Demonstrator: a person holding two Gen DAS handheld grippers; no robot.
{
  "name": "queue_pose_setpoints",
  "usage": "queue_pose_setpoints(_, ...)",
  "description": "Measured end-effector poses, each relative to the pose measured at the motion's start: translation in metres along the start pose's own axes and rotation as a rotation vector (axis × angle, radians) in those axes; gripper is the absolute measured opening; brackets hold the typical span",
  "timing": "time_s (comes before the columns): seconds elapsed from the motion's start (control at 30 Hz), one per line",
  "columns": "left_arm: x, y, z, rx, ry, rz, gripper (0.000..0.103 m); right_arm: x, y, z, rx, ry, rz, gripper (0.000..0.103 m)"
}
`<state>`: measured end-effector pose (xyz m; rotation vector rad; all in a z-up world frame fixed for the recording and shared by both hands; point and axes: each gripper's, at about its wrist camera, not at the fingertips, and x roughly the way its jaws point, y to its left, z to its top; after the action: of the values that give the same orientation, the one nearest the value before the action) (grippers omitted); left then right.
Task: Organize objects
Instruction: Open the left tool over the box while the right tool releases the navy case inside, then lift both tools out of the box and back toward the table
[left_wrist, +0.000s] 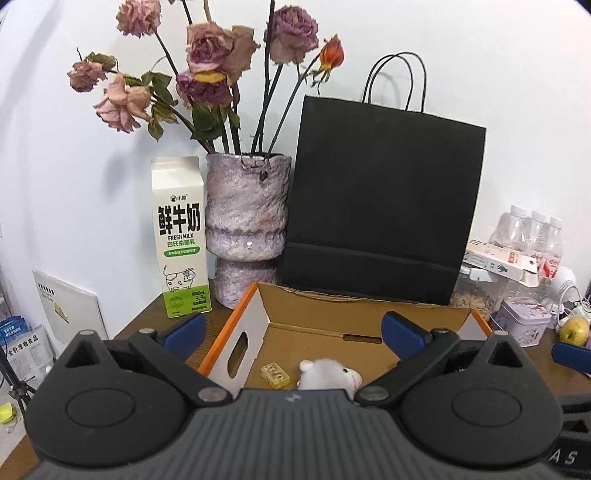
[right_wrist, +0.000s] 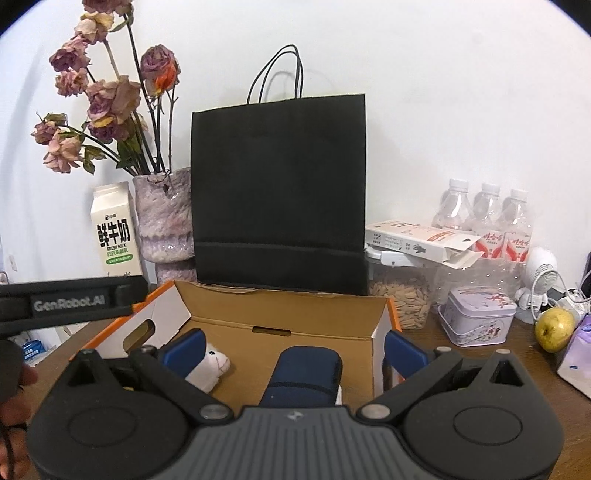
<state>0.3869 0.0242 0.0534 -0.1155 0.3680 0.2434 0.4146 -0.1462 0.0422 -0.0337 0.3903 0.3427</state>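
An open cardboard box with orange edges (left_wrist: 236, 325) (right_wrist: 384, 332) sits on the brown table in front of me. Inside lie a small white plush animal (left_wrist: 330, 373) (right_wrist: 212, 363), a small yellow block (left_wrist: 275, 374) and a dark blue case (right_wrist: 304, 373). My left gripper (left_wrist: 295, 332) is open and empty above the box's near edge, over the plush. My right gripper (right_wrist: 295, 349) is open and empty, its fingers either side of the blue case without touching it. The left gripper's body (right_wrist: 70, 301) shows at the left of the right wrist view.
Behind the box stand a milk carton (left_wrist: 181, 236), a purple vase of dried roses (left_wrist: 247, 229) and a black paper bag (left_wrist: 384, 199). At the right are water bottles (right_wrist: 487, 218), a seed jar (right_wrist: 402, 291), a tin (right_wrist: 480, 314), a yellow-green fruit (right_wrist: 556, 328).
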Motion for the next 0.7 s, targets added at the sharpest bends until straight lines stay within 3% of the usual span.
queue_pose_setpoints(0.37, -0.053, 0.004, -0.006, 0.040, -0.055, -0.028, 0.103, -0.050, -0.001, -0.007, -0.023, -0.040, 0.013, 0.103)
queue_pose_setpoints(0.7, -0.095, 0.011, -0.017, 0.047, -0.050, -0.049, 0.103, -0.096, 0.006, -0.019, -0.044, -0.058, 0.021, 0.103)
